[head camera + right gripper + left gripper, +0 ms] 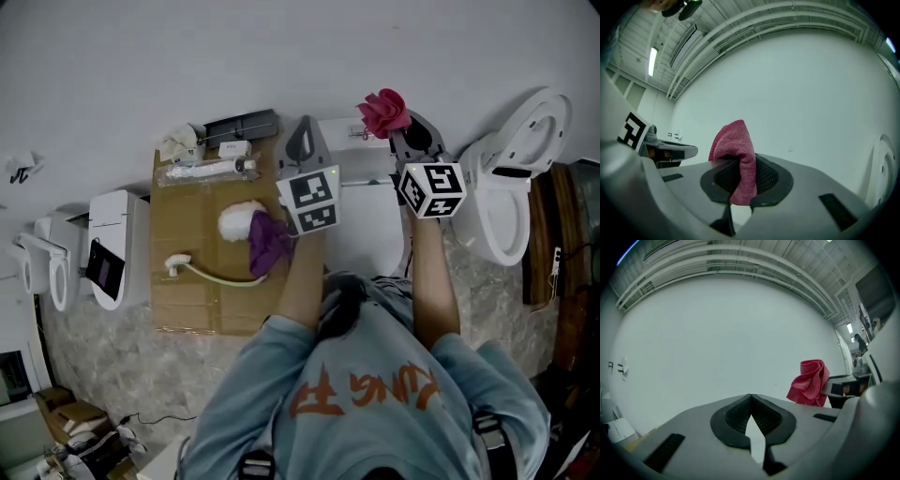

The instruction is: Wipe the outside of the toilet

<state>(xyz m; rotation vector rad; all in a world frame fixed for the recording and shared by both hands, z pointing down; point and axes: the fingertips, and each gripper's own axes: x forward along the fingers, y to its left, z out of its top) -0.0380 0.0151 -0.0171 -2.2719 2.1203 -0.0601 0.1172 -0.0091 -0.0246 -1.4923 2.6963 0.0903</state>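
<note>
Pinches a crumpled pink woven cloth (733, 140) in fingers of the right gripper (740, 178) over the white ceramic toilet (367, 230); shows fingers of the left gripper (751, 404) pressed together, empty

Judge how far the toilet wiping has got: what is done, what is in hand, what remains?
Done: the red cloth is clamped in the right claw. In hand: both claws face the wall above the toilet. The left claw is shut and empty, and the cloth shows against the wall, not on porcelain. Left: apparently the whole wipe of the toilet's outside.
</note>
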